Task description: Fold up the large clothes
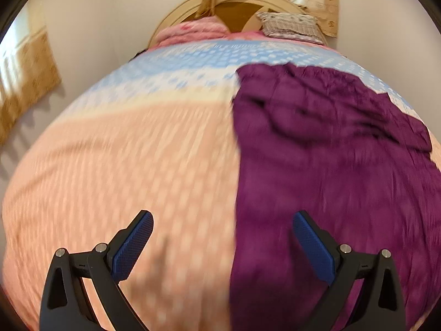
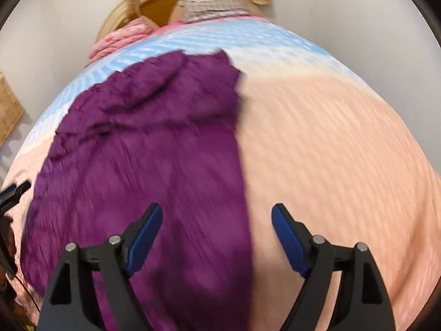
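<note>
Both tools gape – purple garment [image 2: 154, 149] unlabelled.

Garment [image 1: 317, 151] flat on bed [image 1: 137, 151]; pillow [image 1: 289, 24] behind, against headboard [image 1: 237, 13].

Counted one purple garment [image 1: 317, 151], one bed [image 1: 110, 165], one patterned pillow [image 1: 289, 24], one pink bundle [image 1: 193, 30] and two grippers, four blue-padded fingers [image 1: 132, 245] altogether.
</note>
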Action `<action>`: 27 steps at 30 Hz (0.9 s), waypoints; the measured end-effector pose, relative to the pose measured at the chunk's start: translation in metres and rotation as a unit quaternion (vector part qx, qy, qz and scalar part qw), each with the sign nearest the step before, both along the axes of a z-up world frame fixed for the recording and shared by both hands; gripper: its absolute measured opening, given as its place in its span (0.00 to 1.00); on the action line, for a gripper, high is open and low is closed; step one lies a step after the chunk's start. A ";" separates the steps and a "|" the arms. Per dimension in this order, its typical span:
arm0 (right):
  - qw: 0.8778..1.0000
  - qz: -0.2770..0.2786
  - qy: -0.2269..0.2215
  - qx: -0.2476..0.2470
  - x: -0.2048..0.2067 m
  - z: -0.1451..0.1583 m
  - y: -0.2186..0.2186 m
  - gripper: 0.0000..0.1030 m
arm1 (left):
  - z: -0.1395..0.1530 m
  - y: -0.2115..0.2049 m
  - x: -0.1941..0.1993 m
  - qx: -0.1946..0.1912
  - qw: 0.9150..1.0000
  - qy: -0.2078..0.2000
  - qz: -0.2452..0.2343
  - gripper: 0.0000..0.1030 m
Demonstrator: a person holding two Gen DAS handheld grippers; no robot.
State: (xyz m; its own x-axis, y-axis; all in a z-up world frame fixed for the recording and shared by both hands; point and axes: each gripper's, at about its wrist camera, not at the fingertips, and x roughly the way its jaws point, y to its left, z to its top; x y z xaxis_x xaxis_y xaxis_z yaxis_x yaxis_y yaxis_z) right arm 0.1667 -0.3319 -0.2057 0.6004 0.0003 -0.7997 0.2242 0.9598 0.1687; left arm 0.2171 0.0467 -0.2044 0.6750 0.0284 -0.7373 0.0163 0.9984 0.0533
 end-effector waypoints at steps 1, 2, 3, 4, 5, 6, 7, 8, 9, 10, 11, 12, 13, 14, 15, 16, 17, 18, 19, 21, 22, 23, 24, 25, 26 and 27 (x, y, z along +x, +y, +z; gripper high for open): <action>1.000 -0.005 0.002 0.007 -0.006 -0.003 -0.002 0.82 | -0.007 0.001 -0.011 -0.007 1.000 0.005 -0.003 0.98; 1.000 -0.012 0.006 0.017 -0.017 -0.009 -0.002 0.82 | -0.012 -0.002 -0.015 -0.006 1.000 0.010 -0.007 0.98; 1.000 -0.017 0.006 0.017 -0.026 -0.013 0.000 0.82 | -0.016 -0.006 -0.018 -0.004 1.000 0.014 -0.009 0.98; 1.000 -0.018 0.003 0.010 -0.029 -0.013 0.005 0.82 | -0.020 -0.008 -0.022 -0.005 1.000 0.017 -0.013 0.98; 1.000 -0.016 0.001 -0.003 -0.035 -0.014 0.011 0.82 | -0.022 -0.009 -0.025 -0.008 1.000 0.012 -0.017 0.98; 1.000 -0.011 0.003 -0.005 -0.036 -0.015 0.018 0.82 | -0.022 -0.009 -0.027 -0.008 1.000 0.008 -0.018 0.98; 1.000 -0.008 0.002 -0.006 -0.038 -0.015 0.022 0.82 | -0.022 -0.011 -0.029 -0.003 1.000 0.004 -0.020 0.98; 1.000 -0.004 0.002 -0.006 -0.039 -0.014 0.027 0.82 | -0.022 -0.012 -0.030 -0.002 1.000 0.001 -0.022 0.98; 1.000 0.001 0.001 -0.001 -0.041 -0.013 0.029 0.82 | -0.022 -0.011 -0.032 -0.001 1.000 -0.001 -0.022 0.98; 1.000 0.005 -0.002 0.007 -0.043 -0.012 0.030 0.82 | -0.021 -0.008 -0.033 -0.001 1.000 -0.001 -0.021 0.98; 1.000 0.005 -0.006 0.012 -0.046 -0.011 0.030 0.82 | -0.019 -0.005 -0.034 -0.002 1.000 -0.001 -0.019 0.98; 1.000 0.001 -0.014 0.011 -0.050 -0.007 0.028 0.81 | -0.017 -0.003 -0.036 -0.003 1.000 -0.003 -0.017 0.98; 1.000 -0.001 -0.017 0.010 -0.054 -0.005 0.027 0.81 | -0.014 0.000 -0.039 -0.004 1.000 -0.007 -0.016 0.98; 1.000 -0.004 -0.024 0.011 -0.058 0.002 0.022 0.81 | -0.011 0.002 -0.040 -0.004 1.000 -0.011 -0.015 0.98; 0.999 -0.008 -0.030 0.014 -0.062 0.006 0.018 0.81 | -0.009 0.005 -0.042 -0.004 1.000 -0.016 -0.014 0.98; 0.999 -0.011 -0.034 0.019 -0.065 0.009 0.016 0.82 | -0.007 0.007 -0.043 -0.004 1.000 -0.021 -0.012 0.98; 0.999 -0.014 -0.038 0.024 -0.068 0.011 0.014 0.82 | -0.005 0.010 -0.044 -0.008 1.000 -0.024 -0.013 0.98; 0.999 -0.014 -0.041 0.029 -0.070 0.012 0.012 0.82 | -0.004 0.011 -0.044 -0.015 0.999 -0.026 -0.016 0.98; 0.998 -0.014 -0.043 0.033 -0.074 0.013 0.011 0.82 | -0.003 0.013 -0.045 -0.022 0.999 -0.025 -0.015 0.98; 0.998 -0.015 -0.042 0.042 -0.073 0.012 0.011 0.82 | -0.004 0.015 -0.047 -0.027 0.999 -0.026 -0.012 0.98; 0.998 -0.013 -0.040 0.050 -0.071 0.009 0.012 0.82 | -0.006 0.014 -0.048 -0.031 0.999 -0.022 -0.015 0.98; 0.997 -0.012 -0.036 0.065 -0.068 0.003 0.013 0.82 | -0.009 0.014 -0.050 -0.036 0.999 -0.015 -0.013 0.98; 0.997 -0.011 -0.026 0.076 -0.067 -0.004 0.015 0.82 | -0.011 0.013 -0.053 -0.045 0.999 -0.010 -0.013 0.98; 0.997 -0.012 -0.017 0.081 -0.067 -0.009 0.016 0.82 | -0.015 0.011 -0.055 -0.054 0.998 -0.004 -0.019 0.98; 0.996 -0.016 -0.005 0.090 -0.067 -0.018 0.020 0.82 | -0.018 0.009 -0.057 -0.056 0.998 0.003 -0.023 0.98; 0.995 -0.016 0.004 0.100 -0.066 -0.024 0.023 0.82 | -0.021 0.006 -0.061 -0.057 0.998 0.006 -0.026 0.98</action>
State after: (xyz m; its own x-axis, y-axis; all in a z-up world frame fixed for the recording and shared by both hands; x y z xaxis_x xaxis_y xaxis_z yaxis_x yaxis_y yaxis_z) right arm 0.1006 -0.3085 -0.2300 0.5969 0.1403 -0.7899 0.2555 0.9001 0.3530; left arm 0.1566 0.0526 -0.2256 0.6641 -0.0915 -0.7421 0.0689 0.9957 -0.0611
